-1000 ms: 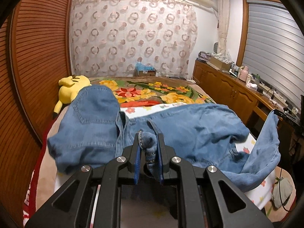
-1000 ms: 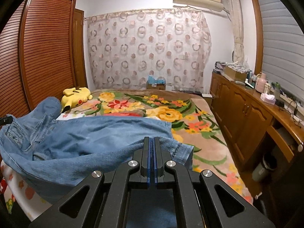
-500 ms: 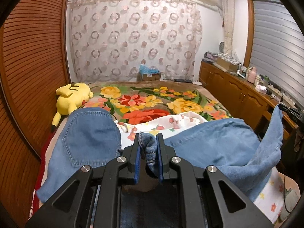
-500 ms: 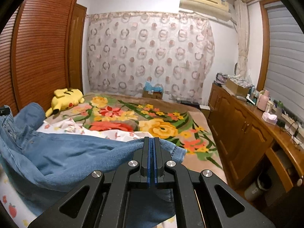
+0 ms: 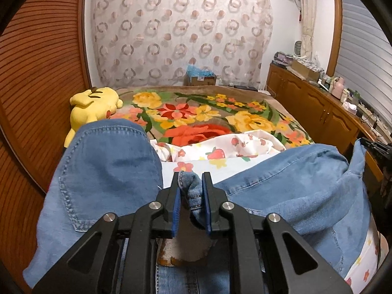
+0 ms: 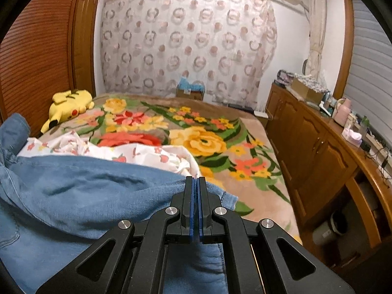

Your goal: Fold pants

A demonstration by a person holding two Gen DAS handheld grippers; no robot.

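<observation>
Blue denim pants (image 5: 110, 161) lie across the near end of the bed, a back pocket showing at the left. My left gripper (image 5: 191, 178) is shut on a bunched fold of the thick seamed denim, which fills the gap between its blue pads. In the right wrist view the pants (image 6: 85, 191) stretch off to the left, and my right gripper (image 6: 195, 181) is shut on their thin edge, pads almost touching. At the right edge of the left wrist view, the denim rises to where the right gripper holds it.
A floral blanket (image 5: 196, 112) covers the bed, with a crumpled white strawberry-print sheet (image 5: 232, 147) just beyond the pants. A yellow plush toy (image 5: 93, 107) lies at the far left by the slatted wooden doors (image 5: 36, 73). Wooden cabinets (image 6: 318, 147) line the right side.
Both grippers have drawn the pants toward the near end of the bed. More of the floral blanket and the white sheet now shows beyond the denim. Both grips are unchanged.
</observation>
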